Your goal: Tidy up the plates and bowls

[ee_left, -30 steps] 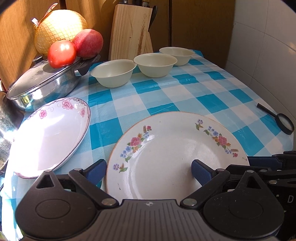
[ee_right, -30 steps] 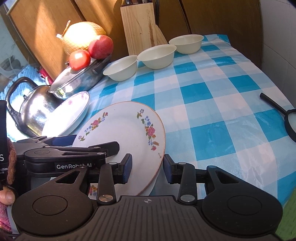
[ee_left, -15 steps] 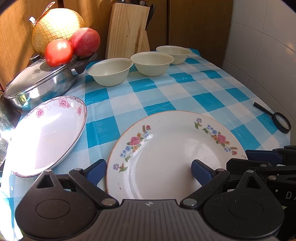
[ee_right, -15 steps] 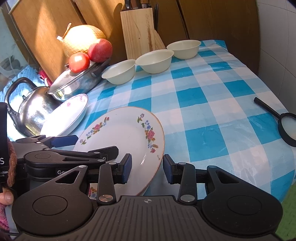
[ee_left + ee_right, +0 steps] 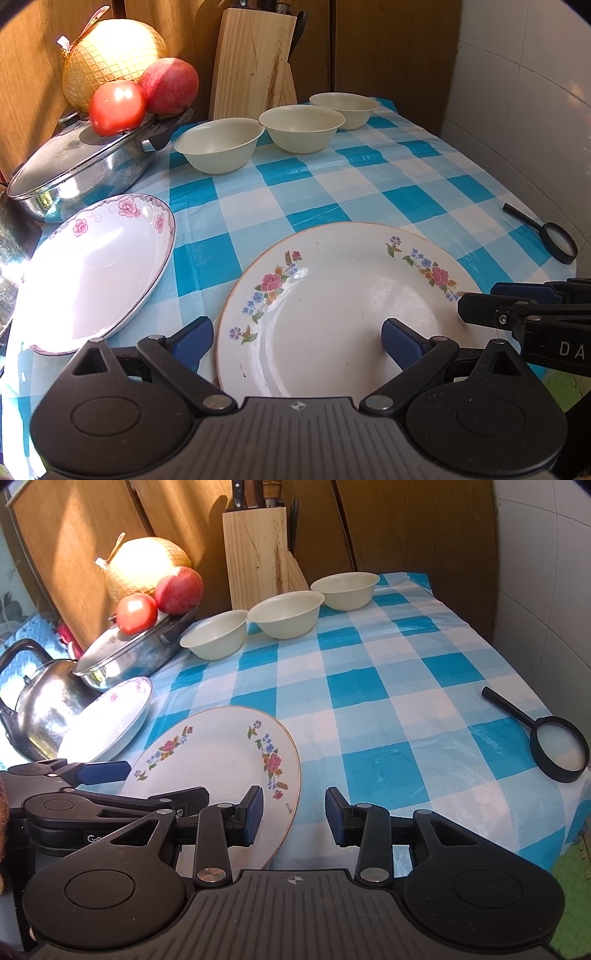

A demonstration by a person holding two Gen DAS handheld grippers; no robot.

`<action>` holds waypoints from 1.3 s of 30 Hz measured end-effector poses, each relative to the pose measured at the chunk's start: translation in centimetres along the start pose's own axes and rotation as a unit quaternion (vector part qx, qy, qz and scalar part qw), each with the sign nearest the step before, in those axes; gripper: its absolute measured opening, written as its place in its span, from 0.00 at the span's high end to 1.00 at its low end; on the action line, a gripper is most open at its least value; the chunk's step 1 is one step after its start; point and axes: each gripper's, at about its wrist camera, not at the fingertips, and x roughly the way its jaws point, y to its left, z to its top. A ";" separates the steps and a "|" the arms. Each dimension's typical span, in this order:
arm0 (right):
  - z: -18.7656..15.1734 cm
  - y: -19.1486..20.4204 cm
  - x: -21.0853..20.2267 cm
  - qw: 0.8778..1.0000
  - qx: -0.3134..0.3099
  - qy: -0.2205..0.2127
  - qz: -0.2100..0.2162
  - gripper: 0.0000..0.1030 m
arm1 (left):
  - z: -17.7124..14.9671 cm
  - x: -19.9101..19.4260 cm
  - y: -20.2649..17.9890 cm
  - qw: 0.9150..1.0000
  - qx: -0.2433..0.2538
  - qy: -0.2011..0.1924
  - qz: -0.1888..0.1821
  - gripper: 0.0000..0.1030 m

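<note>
Holding both grippers over near tabletop edge. Left gripper (image 5: 297, 338) gaping wide, straddling round white floral plate (image 5: 351, 306), not clamping. Right gripper (image 5: 294, 819) part-open, plate rim between pads, no visible contact. Pink-rimmed white plate (image 5: 92, 269) lying apart; three cream bowls (image 5: 301, 127) unstacked. Judging everything left.

A checked blue-and-white tablecloth (image 5: 388, 709) is spread over the table, with a black magnifying glass (image 5: 554, 747) lying near its right edge. A wooden knife block (image 5: 258, 554) is stood at the back. A lidded steel pan (image 5: 85, 170) bears a tomato (image 5: 116, 107), a red fruit (image 5: 170, 85) and a netted pomelo (image 5: 110, 55); a kettle (image 5: 44, 705) is seen beside it.
</note>
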 end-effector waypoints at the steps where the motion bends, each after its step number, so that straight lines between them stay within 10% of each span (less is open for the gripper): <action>1: 0.0 0.0 0.0 1.000 0.001 -0.001 -0.002 0.54 | 0.0 0.0 0.1 1.000 -0.002 0.000 -0.001 0.10; 25: -1.3 2.9 -0.4 0.995 -0.084 0.019 0.045 0.43 | -0.5 -1.9 4.1 0.997 -0.072 0.009 -0.022 0.12; 39: 2.7 5.0 1.2 0.996 -0.067 -0.015 0.054 0.42 | 1.6 -2.7 11.6 0.986 -0.158 -0.019 0.060 0.11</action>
